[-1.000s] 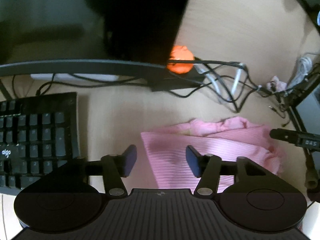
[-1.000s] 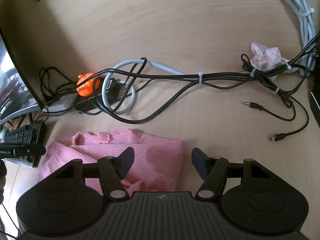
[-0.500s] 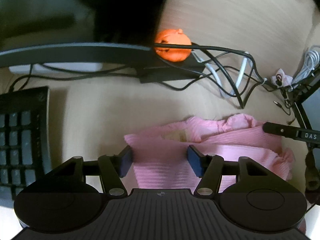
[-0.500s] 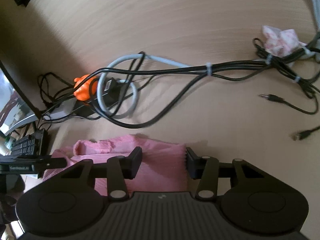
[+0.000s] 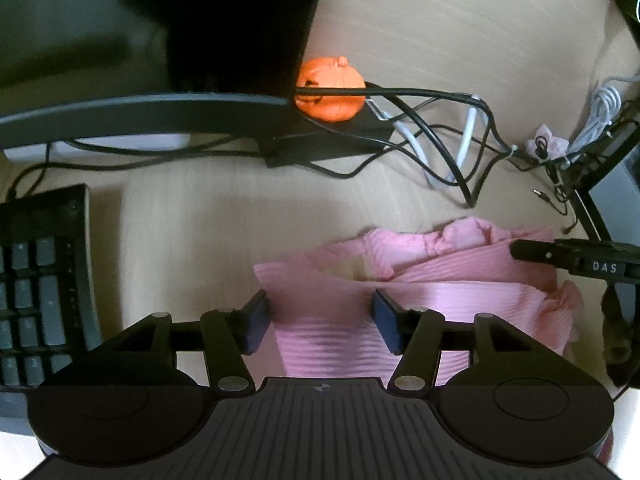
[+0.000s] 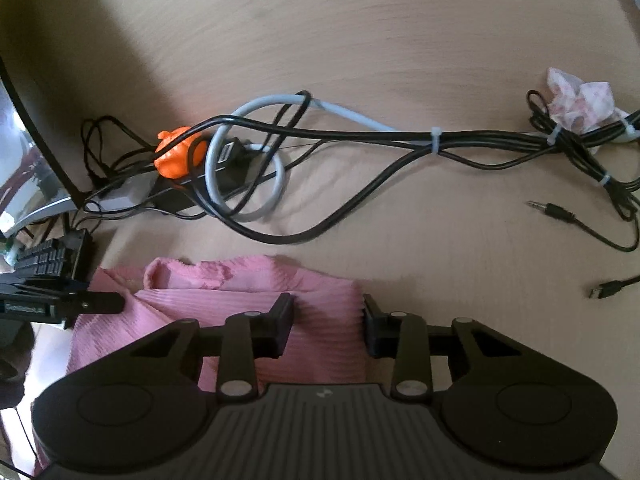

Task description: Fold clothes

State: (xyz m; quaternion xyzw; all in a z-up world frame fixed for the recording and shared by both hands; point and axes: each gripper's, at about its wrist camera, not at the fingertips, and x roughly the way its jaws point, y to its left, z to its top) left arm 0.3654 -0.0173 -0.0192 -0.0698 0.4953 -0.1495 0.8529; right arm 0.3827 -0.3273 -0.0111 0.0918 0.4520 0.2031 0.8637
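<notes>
Left wrist view
Left claw (image 5: 320,314): spread wide, fingers on either side of the near left part of the pink garment; the blue pads are apart from each other and pinch nothing.
Pink garment (image 5: 440,292): ribbed cloth lying partly folded on the tabletop (image 5: 200,232), right of centre, with a bunched edge along its far side.
Right claw's finger (image 5: 560,258): a dark bar with pale lettering, reaching in from the right over the garment's far right part.
Keyboard (image 5: 36,288): black, at the left edge, well apart from the garment.
Monitor (image 5: 140,116): curved dark lower rim across the far left.
Orange figure (image 5: 330,94): sits on a black box at the monitor's foot, among black and white cables (image 5: 440,136).
Crumpled tissue (image 5: 548,144): far right, by the cable bundle.

Right wrist view
Right claw (image 6: 326,324): spread, fingers straddling the garment's near right corner; whether the pads touch the cloth cannot be told.
Pink garment (image 6: 240,292): lies near and left of centre, its right edge between the claw fingers.
Left claw's finger (image 6: 60,304): dark bar entering from the left, tip over the garment's left part.
Cables (image 6: 360,140): black bundle and a grey loop, far of the garment, not touching it.
Orange figure (image 6: 178,156): far left, in the cable tangle.
Crumpled tissue (image 6: 580,100): far right.
Loose plugs (image 6: 556,212): on bare tabletop (image 6: 360,40) to the right.
</notes>
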